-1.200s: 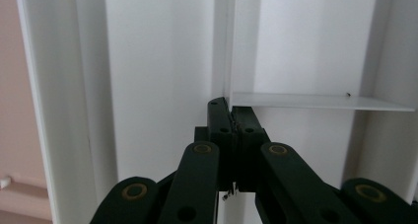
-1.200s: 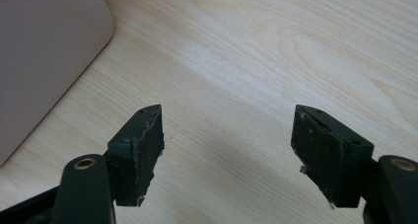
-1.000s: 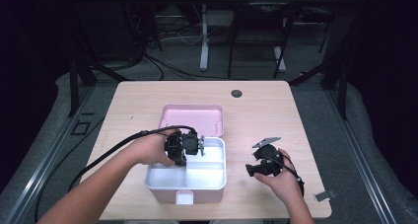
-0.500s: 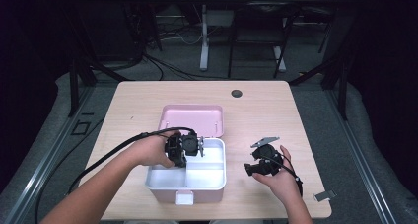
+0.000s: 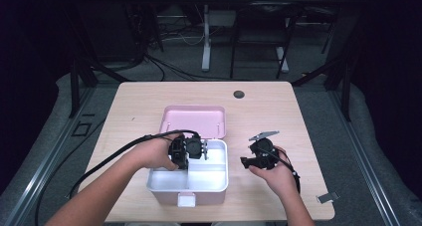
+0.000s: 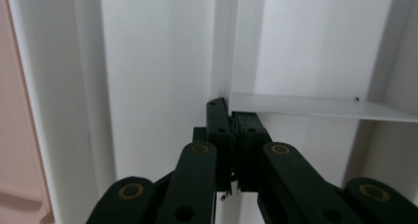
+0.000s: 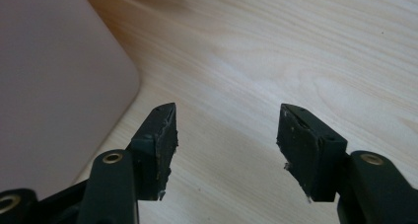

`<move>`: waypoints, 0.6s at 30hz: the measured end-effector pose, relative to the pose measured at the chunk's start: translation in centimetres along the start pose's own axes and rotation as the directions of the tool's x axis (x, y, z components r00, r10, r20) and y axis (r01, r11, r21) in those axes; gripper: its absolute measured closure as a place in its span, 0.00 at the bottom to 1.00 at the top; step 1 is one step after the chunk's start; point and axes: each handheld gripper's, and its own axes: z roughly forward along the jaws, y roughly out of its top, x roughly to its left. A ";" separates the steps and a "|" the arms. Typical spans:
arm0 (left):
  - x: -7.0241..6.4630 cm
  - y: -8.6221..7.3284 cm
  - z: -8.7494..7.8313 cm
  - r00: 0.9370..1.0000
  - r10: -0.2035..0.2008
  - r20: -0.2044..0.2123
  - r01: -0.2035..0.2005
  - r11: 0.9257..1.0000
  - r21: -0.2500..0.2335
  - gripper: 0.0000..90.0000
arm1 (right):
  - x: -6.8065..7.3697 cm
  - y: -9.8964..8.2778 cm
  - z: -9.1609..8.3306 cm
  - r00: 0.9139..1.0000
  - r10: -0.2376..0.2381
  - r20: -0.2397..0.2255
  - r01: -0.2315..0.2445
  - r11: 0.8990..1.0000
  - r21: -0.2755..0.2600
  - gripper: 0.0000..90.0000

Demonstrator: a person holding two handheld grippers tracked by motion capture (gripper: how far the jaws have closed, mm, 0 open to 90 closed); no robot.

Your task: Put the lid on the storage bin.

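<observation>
We're looking at a light wooden table (image 5: 149, 101) with rounded corners, lit bright while everything around it goes pretty dark. A small dark round cap (image 5: 239, 94) sits in the tabletop near its far edge. Under and around the table there's grey carpet (image 5: 318, 116). Beyond the table's far edge we can make out a white desk leg (image 5: 206, 37), black frame legs (image 5: 286, 42) and cables (image 5: 164, 64) on the floor.
</observation>
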 end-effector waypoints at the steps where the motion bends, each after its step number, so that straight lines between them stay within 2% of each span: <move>1: 0.0 0.1 0.0 1.000 0.006 -0.004 -0.006 1.000 0.010 0.97 | 0.0 0.2 0.0 1.000 0.008 -0.007 -0.008 1.000 -0.002 0.46; 4: -0.1 0.1 0.0 1.000 0.007 -0.006 -0.007 1.000 0.015 0.97 | -0.1 0.9 -0.1 0.999 0.034 -0.011 -0.034 0.999 0.025 0.47; 6: -0.1 0.1 0.0 1.000 0.005 -0.008 -0.005 1.000 0.014 0.97 | -0.1 1.3 -0.1 0.999 0.028 -0.016 -0.028 0.999 0.029 0.49; 7: -0.1 0.1 0.0 1.000 0.005 -0.008 -0.005 1.000 0.014 0.97 | 0.0 1.7 -0.1 0.999 0.037 -0.006 -0.037 0.999 0.034 0.55; 11: -0.1 0.1 0.0 1.000 0.005 -0.006 -0.005 1.000 0.015 0.97 | 0.0 2.3 -0.2 0.999 0.046 -0.019 -0.045 0.997 0.059 0.58; 12: -0.1 0.1 0.0 1.000 0.006 -0.005 -0.006 1.000 0.014 0.97 | 0.0 2.9 -0.2 0.999 0.044 -0.001 -0.044 0.997 0.066 0.58; 16: 0.0 0.2 0.0 1.000 0.007 -0.002 -0.007 1.000 0.017 0.97 | -0.1 3.6 -0.4 0.999 0.045 0.006 -0.045 0.996 0.073 0.58; 18: 0.0 0.2 0.0 1.000 0.005 -0.002 -0.005 1.000 0.017 0.97 | -0.2 4.2 -0.5 0.999 0.054 -0.005 -0.054 0.997 0.062 0.58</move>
